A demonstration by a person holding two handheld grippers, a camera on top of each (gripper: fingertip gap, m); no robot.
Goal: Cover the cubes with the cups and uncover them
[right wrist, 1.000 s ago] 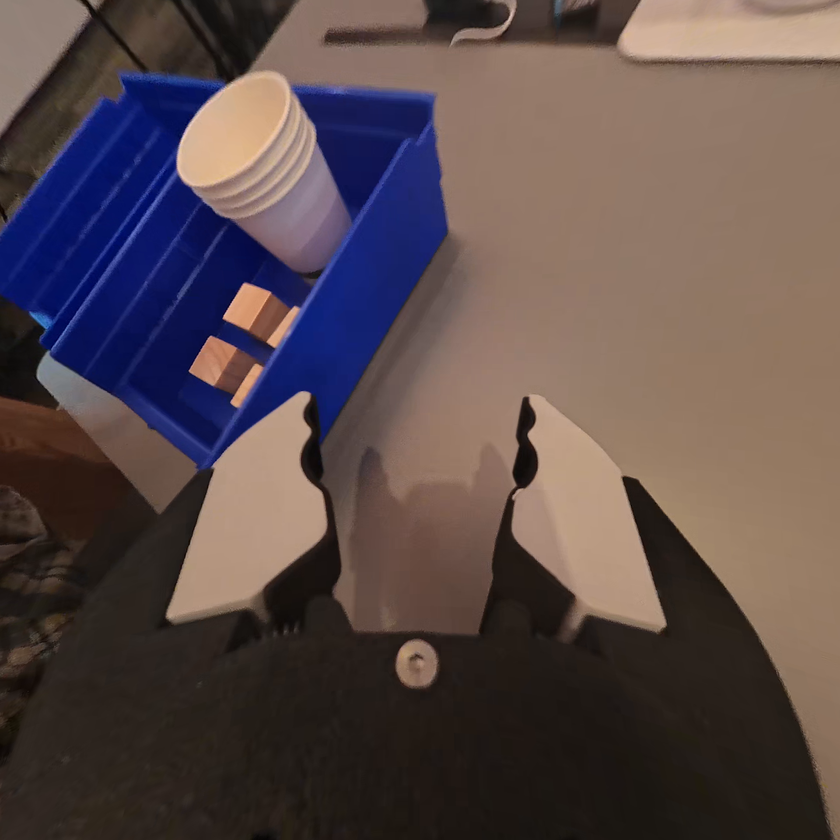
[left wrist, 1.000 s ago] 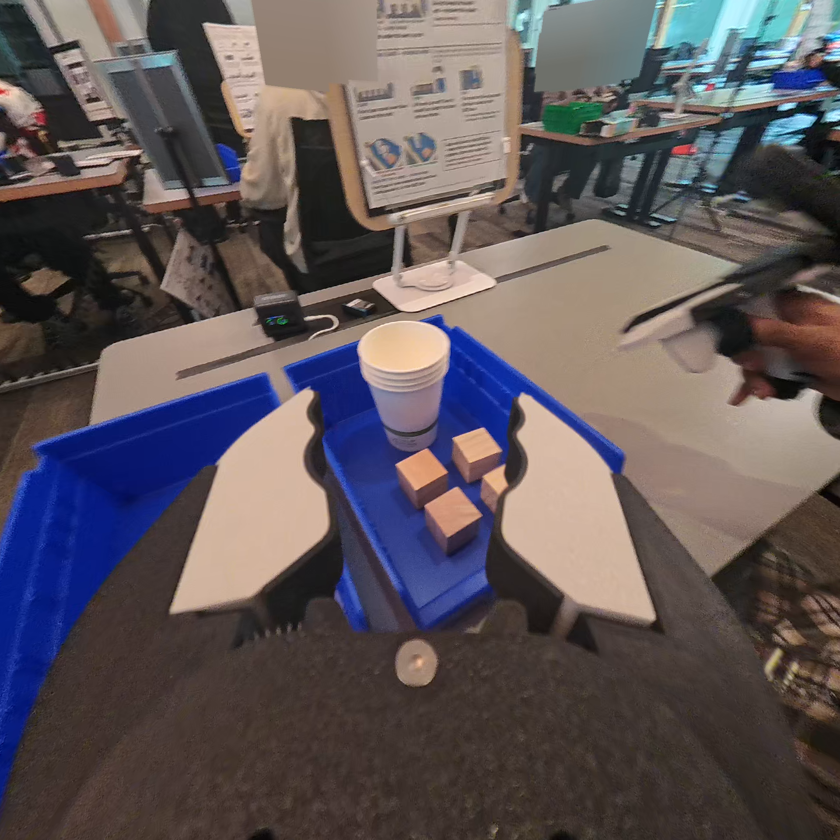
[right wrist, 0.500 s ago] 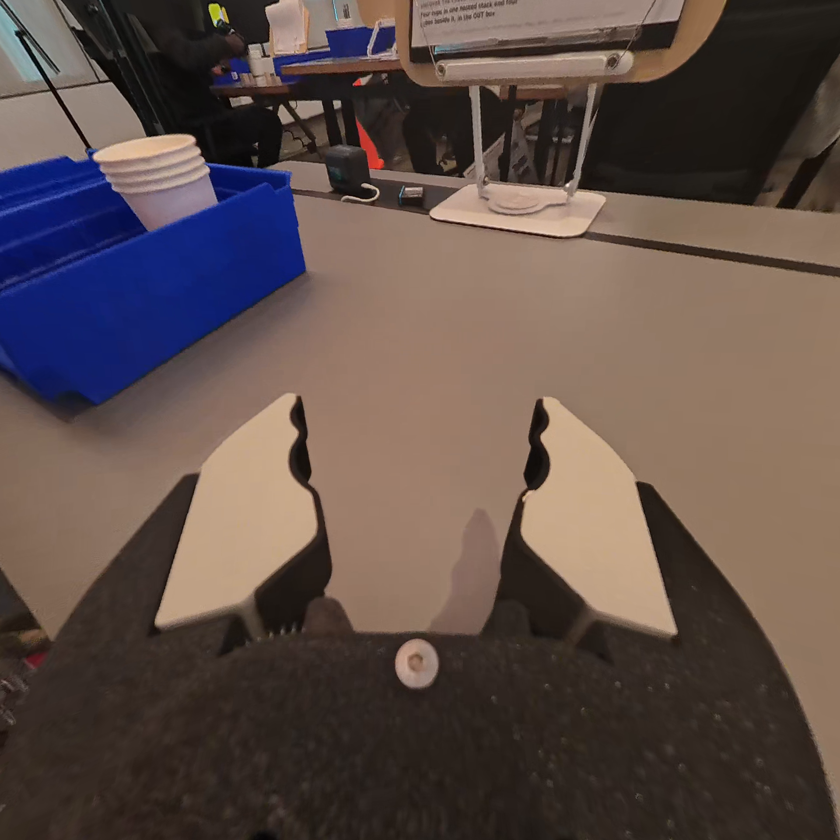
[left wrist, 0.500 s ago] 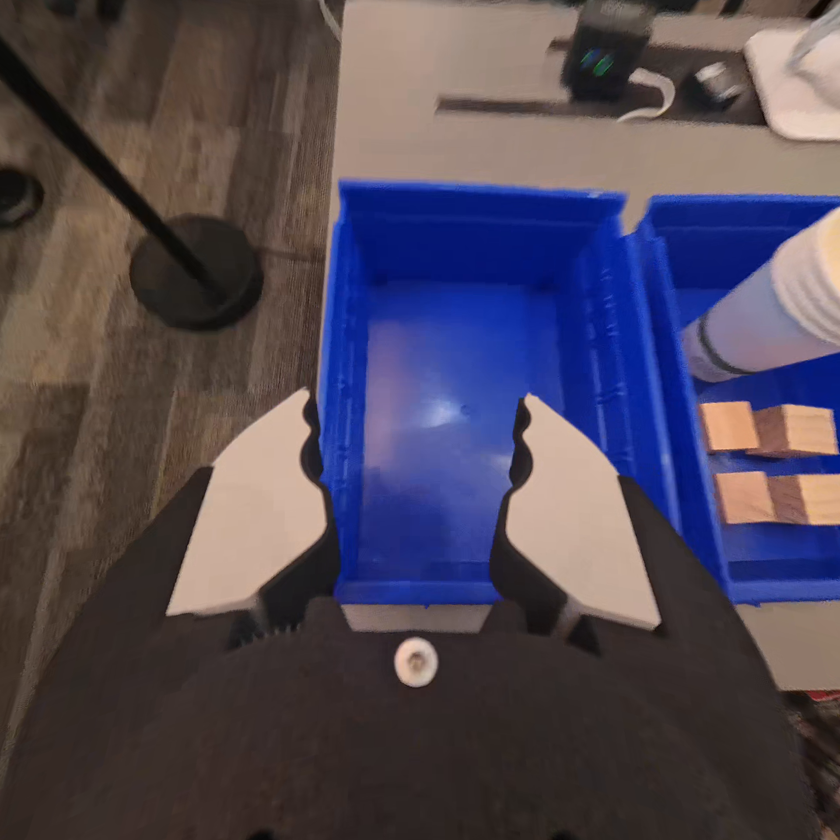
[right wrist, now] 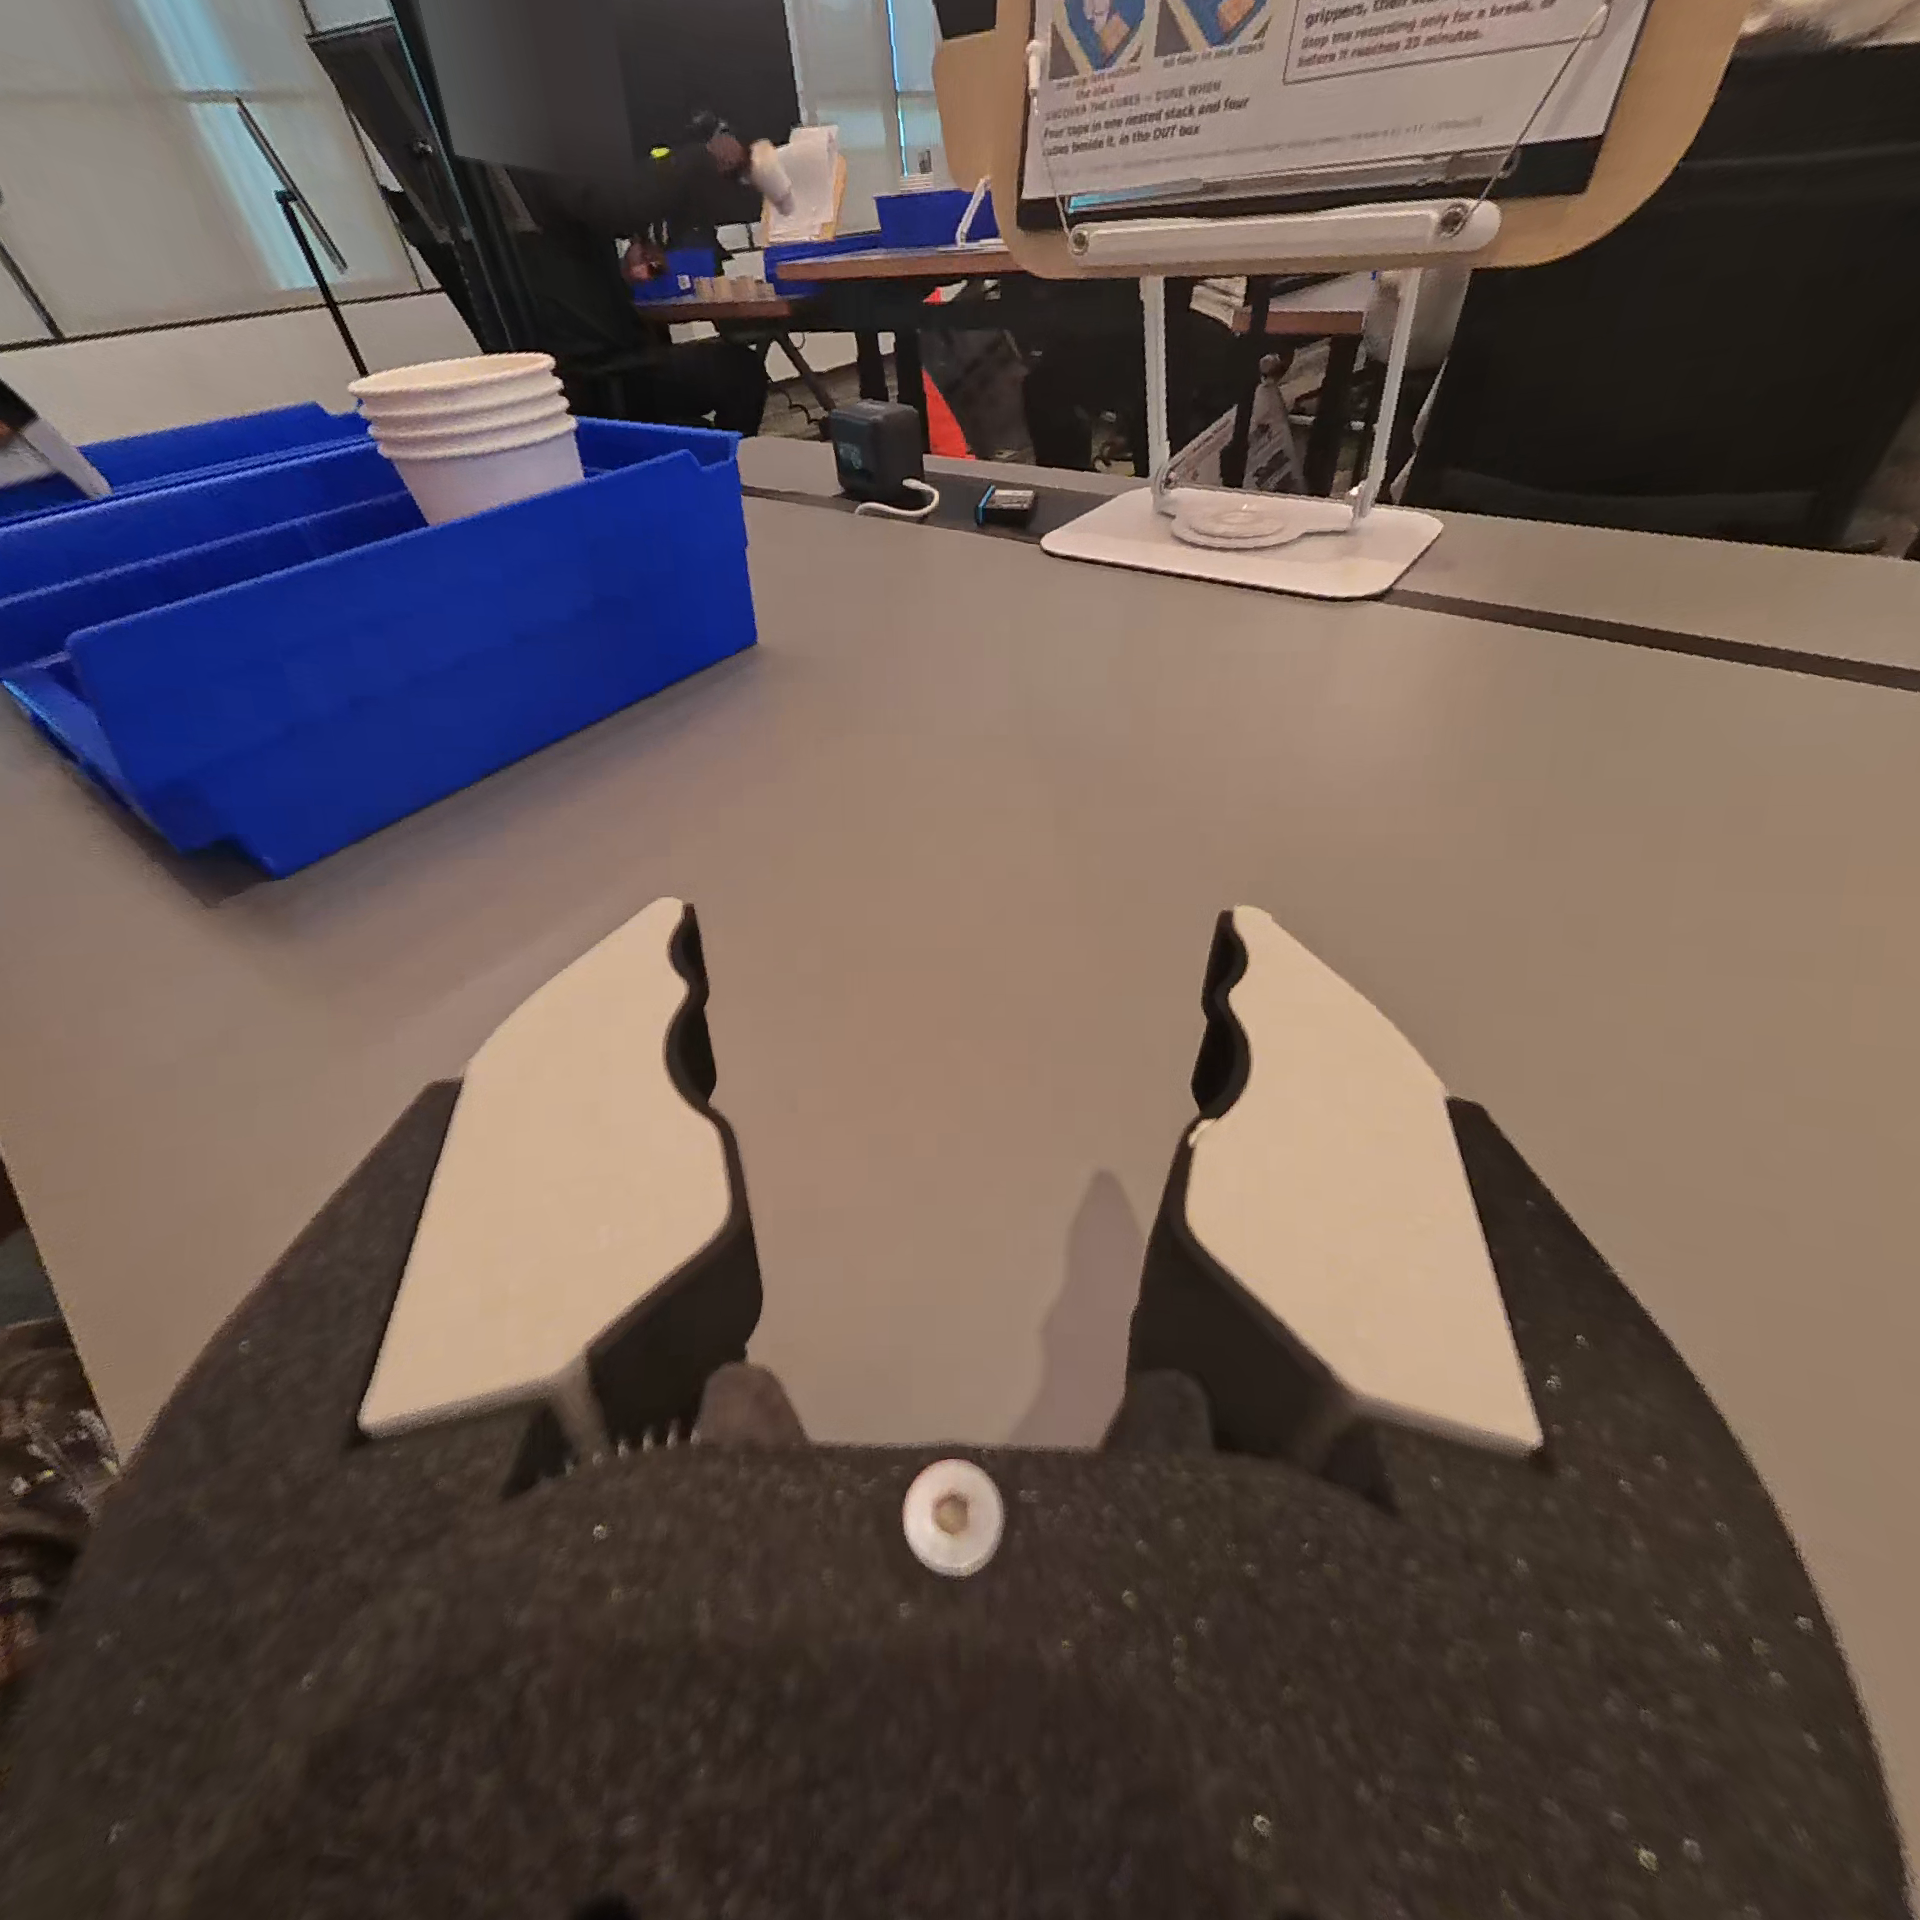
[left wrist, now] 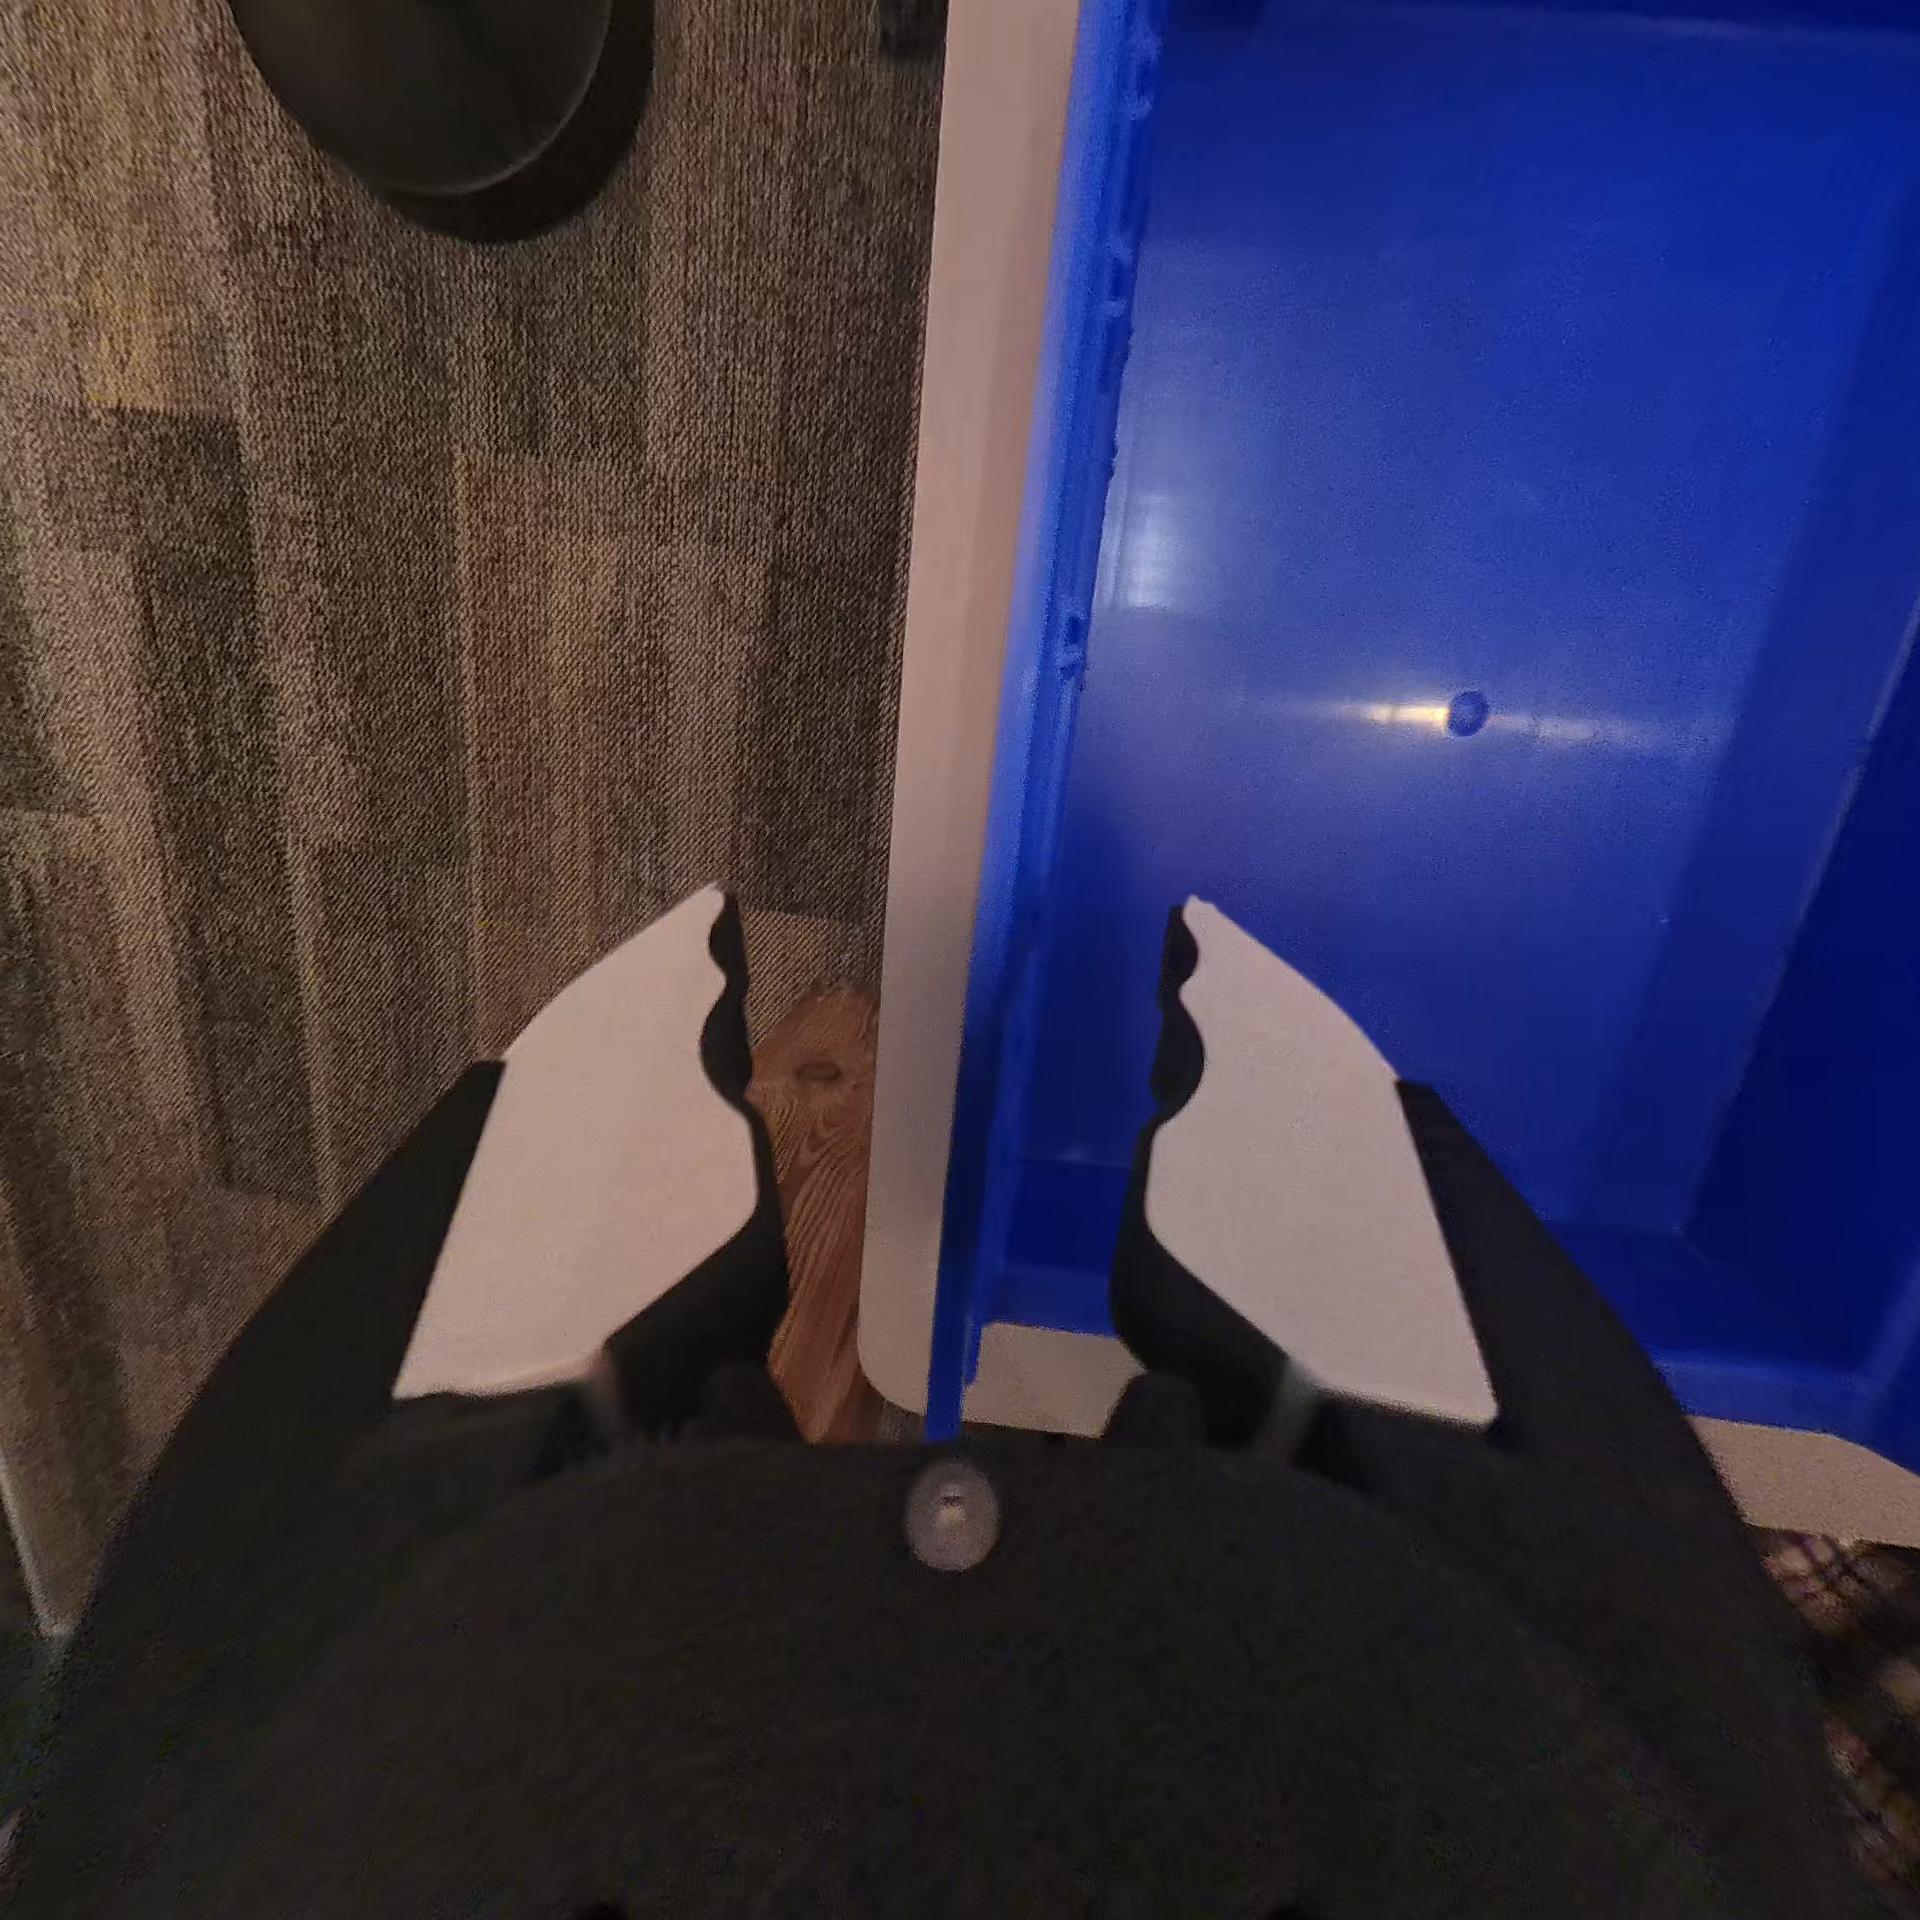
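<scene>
A stack of white paper cups [right wrist: 473,431] stands in the nearer blue bin [right wrist: 416,665] at the left of the right wrist view. The cubes are hidden behind the bin wall. My right gripper [right wrist: 951,914] is open and empty, low over the grey table [right wrist: 1143,790], to the right of the bin. My left gripper [left wrist: 951,904] is open and empty, pointing down over the left wall of an empty blue bin [left wrist: 1455,520] at the table's left edge. A tip of the left gripper shows at the far left of the right wrist view [right wrist: 52,457].
A second blue bin [right wrist: 187,447] stands behind the first. A sign stand with a white base [right wrist: 1242,540], a small black device [right wrist: 878,452] with a cable and a small black object [right wrist: 1008,506] sit at the table's back. Carpet floor [left wrist: 416,623] and a round black stand base [left wrist: 447,104] lie left of the table.
My left gripper swung left from the bin with cups and cubes and now hangs over the empty bin's left wall and table edge. My right gripper tilted up from looking down and has settled level.
</scene>
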